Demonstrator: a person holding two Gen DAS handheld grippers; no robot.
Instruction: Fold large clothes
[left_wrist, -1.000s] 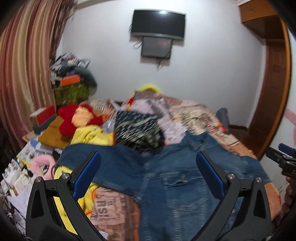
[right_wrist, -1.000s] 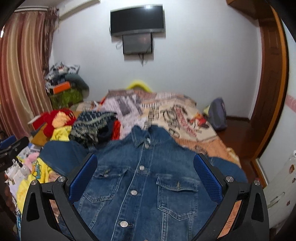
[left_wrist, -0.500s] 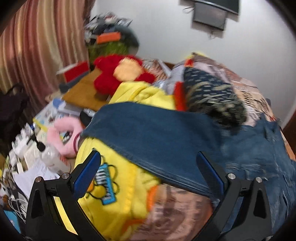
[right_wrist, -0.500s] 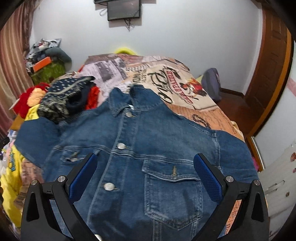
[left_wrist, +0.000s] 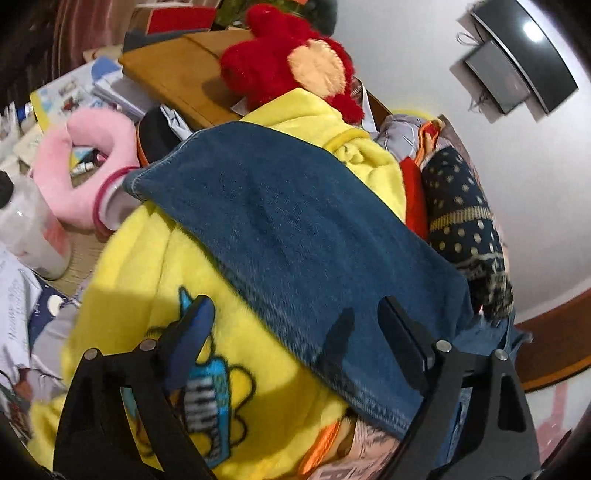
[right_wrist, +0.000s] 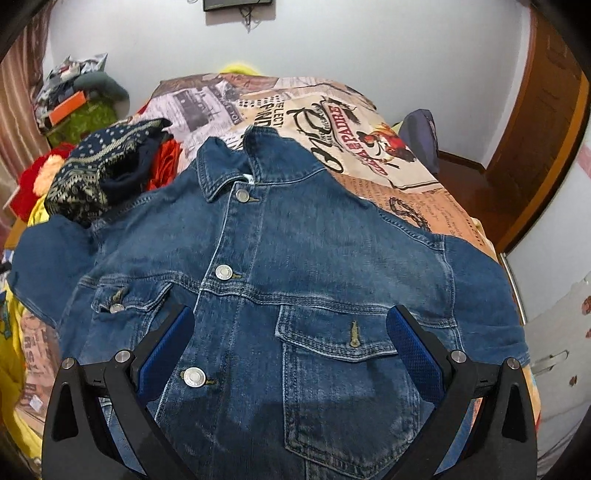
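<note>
Lying front-up on the printed bedspread (right_wrist: 373, 122), the denim jacket (right_wrist: 295, 258) has its hem cut off by the lower frame edge. Its sleeve (left_wrist: 295, 229) drapes over a yellow blanket (left_wrist: 147, 280), hiding much of it. Jaws of the left gripper (left_wrist: 295, 325) are closing around the sleeve's edge, pads not yet pressing. Over the chest pocket, the right gripper (right_wrist: 291, 339) hovers spread wide, holding nothing. Blur softens the red plush toy (left_wrist: 280, 62).
</note>
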